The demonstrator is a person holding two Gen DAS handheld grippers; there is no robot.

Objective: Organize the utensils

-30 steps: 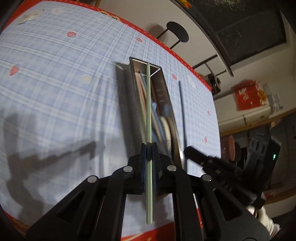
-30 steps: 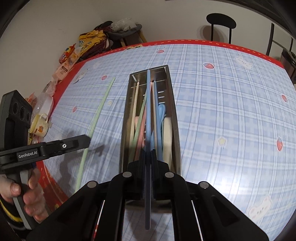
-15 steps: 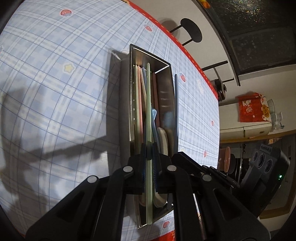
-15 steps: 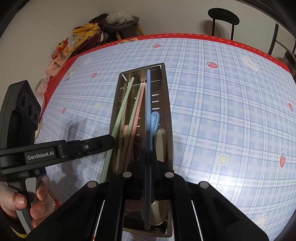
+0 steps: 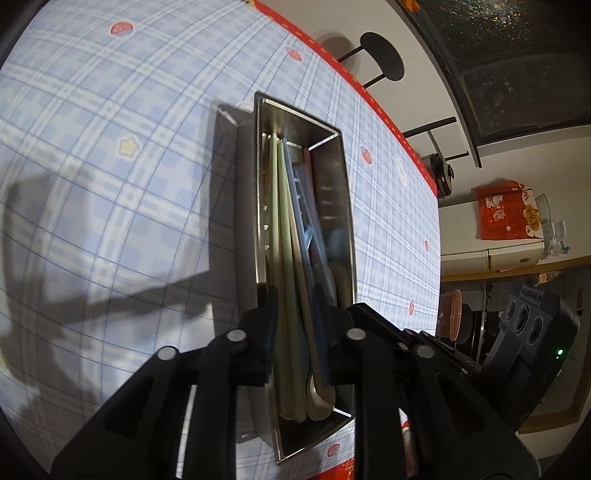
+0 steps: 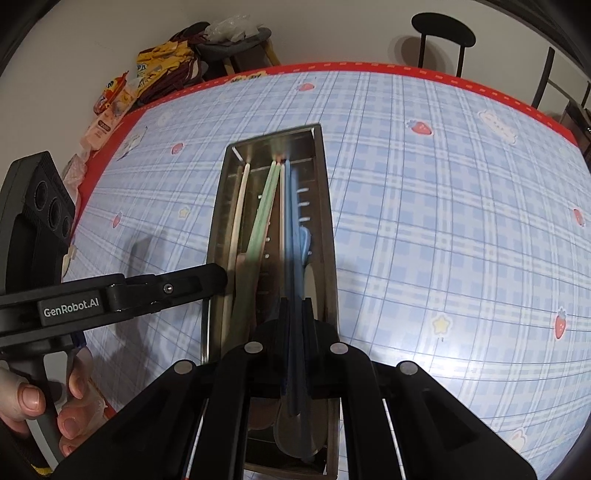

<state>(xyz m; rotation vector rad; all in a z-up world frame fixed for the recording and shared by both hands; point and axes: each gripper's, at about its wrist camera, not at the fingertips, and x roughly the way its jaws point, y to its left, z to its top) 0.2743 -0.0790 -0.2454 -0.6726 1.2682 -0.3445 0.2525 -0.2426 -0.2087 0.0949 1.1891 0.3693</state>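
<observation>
Both grippers hang over the steel utensil tray [image 5: 341, 192]. Left gripper [image 5: 295, 325] has its jaws opening, pads standing clear of the green chopsticks [image 5: 282, 236], which lie lengthwise in the tray and pass between the fingers without being pressed. Right gripper [image 6: 293, 332] is clamped on a blue chopstick [image 6: 291, 236], which runs forward along the tray's right side, above the other utensils. Cream and pink sticks, a blue spoon [image 6: 304, 240] and pale spoons [image 5: 321, 398] also lie in the tray. A person's hand [image 6: 33, 402] holds the left gripper's grip at the lower left of the right wrist view. Beneath the tray is a blue plaid tablecloth [image 6: 443, 221] with strawberry prints and a red border. Beyond the table stand a black stool [image 6: 443, 35], snack packets [image 6: 162, 62] by the wall, and a red bag [image 5: 509, 210] on a cabinet.
</observation>
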